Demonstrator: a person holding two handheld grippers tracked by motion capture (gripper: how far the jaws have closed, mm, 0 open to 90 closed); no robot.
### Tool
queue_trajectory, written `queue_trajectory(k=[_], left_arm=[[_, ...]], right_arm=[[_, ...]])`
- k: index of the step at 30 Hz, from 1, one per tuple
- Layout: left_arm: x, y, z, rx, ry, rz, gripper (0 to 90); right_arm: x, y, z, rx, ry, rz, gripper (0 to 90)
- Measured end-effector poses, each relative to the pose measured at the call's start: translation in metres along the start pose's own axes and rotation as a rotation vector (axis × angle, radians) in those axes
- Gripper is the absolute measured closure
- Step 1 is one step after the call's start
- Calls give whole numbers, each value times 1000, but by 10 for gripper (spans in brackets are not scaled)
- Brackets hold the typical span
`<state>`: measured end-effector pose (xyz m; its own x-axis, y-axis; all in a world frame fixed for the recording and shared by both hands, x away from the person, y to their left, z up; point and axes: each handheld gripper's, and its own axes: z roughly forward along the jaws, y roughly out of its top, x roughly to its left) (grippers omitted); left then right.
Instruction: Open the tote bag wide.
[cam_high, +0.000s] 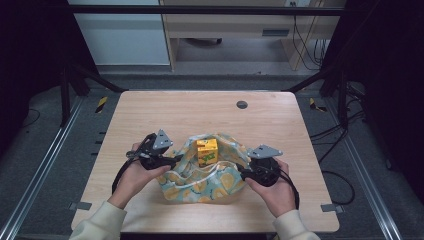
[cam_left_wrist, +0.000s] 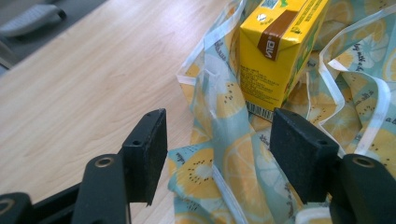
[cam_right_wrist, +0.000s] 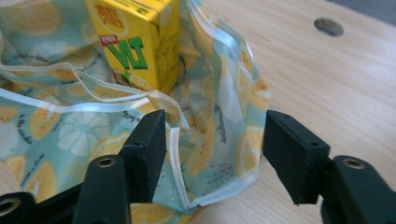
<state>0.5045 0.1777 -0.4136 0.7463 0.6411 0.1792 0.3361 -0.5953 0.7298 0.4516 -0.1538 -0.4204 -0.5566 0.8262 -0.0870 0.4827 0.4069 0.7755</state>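
High view: nearest, the left gripper (cam_high: 176, 160) and right gripper (cam_high: 242, 173) flank a lemon-print cloth bag (cam_high: 200, 185), jaws apart, cloth between but unpinched. Farther in, a yellow juice carton (cam_high: 207, 151) stands upright inside the bag on the surface (cam_high: 150, 110). Tugging the cloth unevenly could topple the carton.

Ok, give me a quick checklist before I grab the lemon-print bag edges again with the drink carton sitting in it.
1. Yellow drink carton upright inside the lemon-print bag: ok.
2. Left tool open, pads not pressing the fabric: ok.
3. Right tool open, bag edge lying between its jaws: ok.
4. White bag trim within reach of the right tool: ok.
5. Carton clear of both tools: ok.
6. Bag fully on the table, away from its edges: ok.
7. Carton sealed: cannot tell.
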Motion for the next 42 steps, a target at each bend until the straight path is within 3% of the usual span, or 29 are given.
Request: queue_trajectory(k=[7, 13, 16, 22, 25, 30, 33, 42], left_arm=[[-5, -1, 18, 24, -10, 12, 382], [-7, -6, 23, 31, 3, 34, 563], [-3, -8, 23, 25, 4, 14, 653], [2, -10, 24, 27, -12, -6, 839], [5, -8, 23, 14, 4, -20, 875], [15, -3, 25, 11, 48, -44, 885], [20, -2, 31, 26, 51, -66, 886], [22, -8, 49, 89, 55, -64, 890]], right_arm=[[6, -13, 12, 48, 11, 51, 247], [11, -30, 19, 88, 15, 72, 254], [12, -34, 21, 100, 25, 76, 317], [12, -37, 24, 109, 61, 33, 705], [7, -37, 24, 102, 57, 27, 815], [-10, -31, 23, 87, 13, 28, 860], [-21, -30, 28, 102, -10, 26, 868], [-30, -39, 40, 134, 10, 49, 877]])
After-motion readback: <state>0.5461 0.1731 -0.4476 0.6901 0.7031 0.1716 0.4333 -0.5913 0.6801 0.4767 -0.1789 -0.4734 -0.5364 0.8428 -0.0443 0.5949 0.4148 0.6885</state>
